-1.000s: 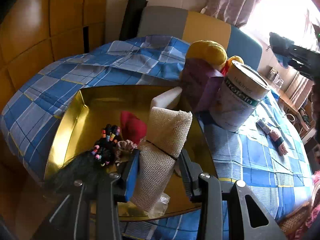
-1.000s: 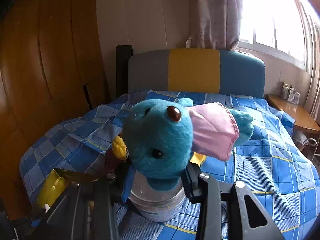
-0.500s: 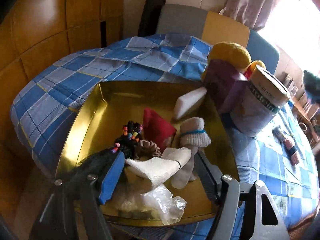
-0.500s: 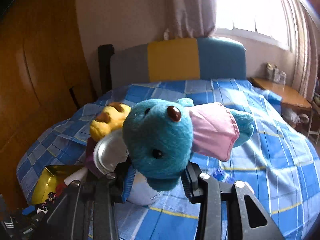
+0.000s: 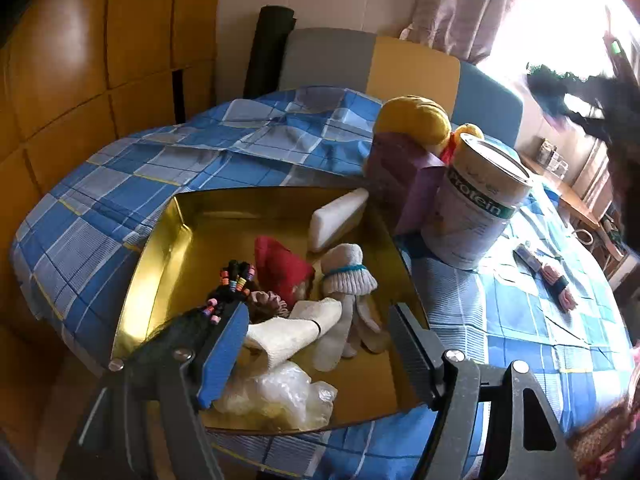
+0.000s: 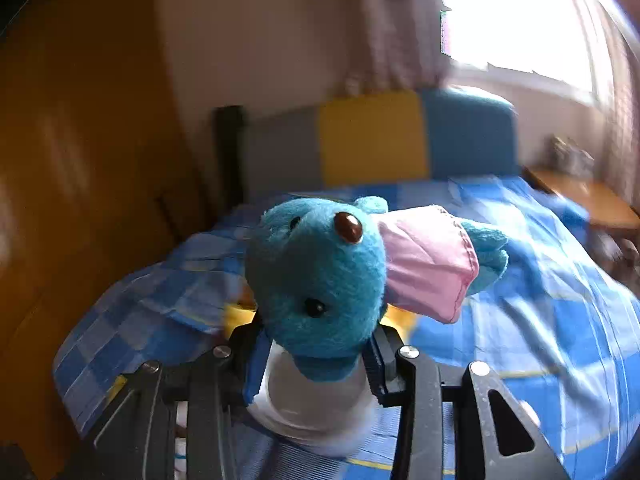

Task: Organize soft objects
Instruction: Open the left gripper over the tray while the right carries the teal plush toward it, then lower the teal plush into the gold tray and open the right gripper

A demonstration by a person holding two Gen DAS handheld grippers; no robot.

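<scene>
The bed, covered in a blue checked quilt, carries all items. A gold tray sits near its foot end. Just beside the tray's far right corner stand a protein tin, a purple box and a yellow plush, the plush behind the box.

Inside the tray: a white foam block leaning on the far right wall; a red cloth; a bundled grey sock; a cream mesh cloth lying loose near the front; a black item with coloured beads; crumpled clear plastic at the front edge.

The left tongs stand open over the tray front, pads clear of the mesh cloth below them.

The right tongs are clamped on the lower part of a blue plush toy with a pink ear, held raised above the bed. The right-wrist view is blurred.

A small striped item lies on the quilt, right of the tin.
</scene>
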